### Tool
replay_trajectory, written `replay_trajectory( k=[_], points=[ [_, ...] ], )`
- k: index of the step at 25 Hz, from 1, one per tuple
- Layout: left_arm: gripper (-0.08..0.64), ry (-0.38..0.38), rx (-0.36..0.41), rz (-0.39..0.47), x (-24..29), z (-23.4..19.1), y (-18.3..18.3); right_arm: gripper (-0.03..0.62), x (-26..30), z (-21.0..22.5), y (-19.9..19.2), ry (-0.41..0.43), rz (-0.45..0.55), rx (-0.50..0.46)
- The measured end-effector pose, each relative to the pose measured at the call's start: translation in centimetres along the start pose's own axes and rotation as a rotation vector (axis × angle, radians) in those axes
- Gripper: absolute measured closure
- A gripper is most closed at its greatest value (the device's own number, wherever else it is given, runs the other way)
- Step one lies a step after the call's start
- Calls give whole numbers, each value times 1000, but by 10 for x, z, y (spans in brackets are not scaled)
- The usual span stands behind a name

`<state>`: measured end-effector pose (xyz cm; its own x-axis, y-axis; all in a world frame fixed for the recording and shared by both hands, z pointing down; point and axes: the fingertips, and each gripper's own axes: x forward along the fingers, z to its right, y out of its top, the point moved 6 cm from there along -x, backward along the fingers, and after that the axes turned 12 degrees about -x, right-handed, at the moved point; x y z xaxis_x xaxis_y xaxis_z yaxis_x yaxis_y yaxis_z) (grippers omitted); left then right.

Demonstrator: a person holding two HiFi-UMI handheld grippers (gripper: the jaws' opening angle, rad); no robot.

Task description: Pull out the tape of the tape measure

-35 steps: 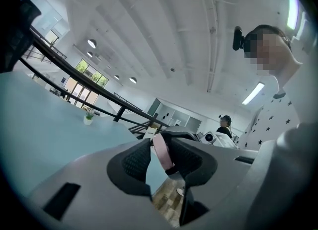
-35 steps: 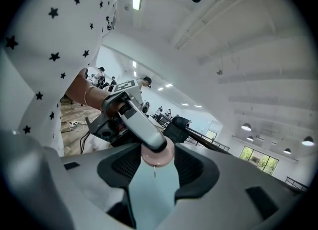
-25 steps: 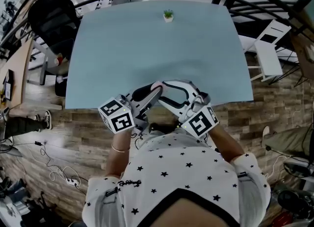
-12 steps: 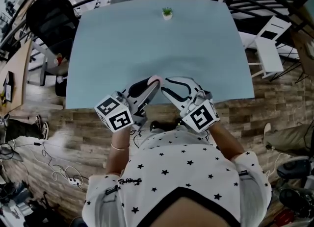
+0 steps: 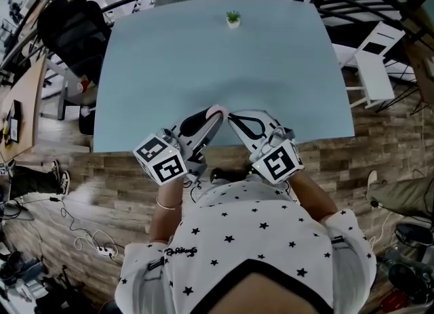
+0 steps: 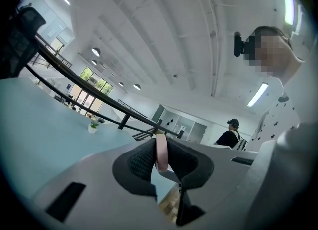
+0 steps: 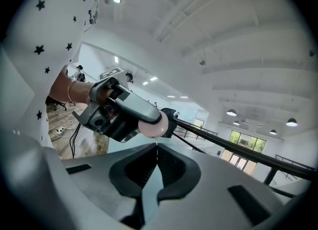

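Grip: left claw (image 5: 211, 119) clamps tape measure (image 6: 161, 153) | right claw (image 7: 157, 160) just closed on tape (image 7: 157, 147) | over table (image 5: 203, 55) near edge

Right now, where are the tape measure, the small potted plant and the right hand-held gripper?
tape measure (image 7: 150, 124): right gripper view, on its round pink face.
potted plant (image 5: 232, 17): head view, on the green leaves.
right hand-held gripper (image 7: 157, 147): right gripper view, on the seam where its closed fingertips meet.

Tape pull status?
Done: left claw grips the pink tape measure. In hand: right claw has just closed on what looks like the thin tape end right below the case. Left: the pull itself, since no tape is drawn out yet.
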<state>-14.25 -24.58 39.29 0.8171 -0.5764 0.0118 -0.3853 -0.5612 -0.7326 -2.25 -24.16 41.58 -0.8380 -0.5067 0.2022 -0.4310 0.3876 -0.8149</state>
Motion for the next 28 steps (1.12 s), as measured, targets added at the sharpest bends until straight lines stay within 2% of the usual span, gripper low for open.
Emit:
replay_trajectory(
  k=[10, 28],
  points=[
    [472, 13, -27, 27, -4, -8, 1, 592, -9, 14, -20, -108, -58, 141],
    [472, 31, -17, 3, 2, -5, -7, 591, -12, 16, -32, -143, -134, 206]
  ],
)
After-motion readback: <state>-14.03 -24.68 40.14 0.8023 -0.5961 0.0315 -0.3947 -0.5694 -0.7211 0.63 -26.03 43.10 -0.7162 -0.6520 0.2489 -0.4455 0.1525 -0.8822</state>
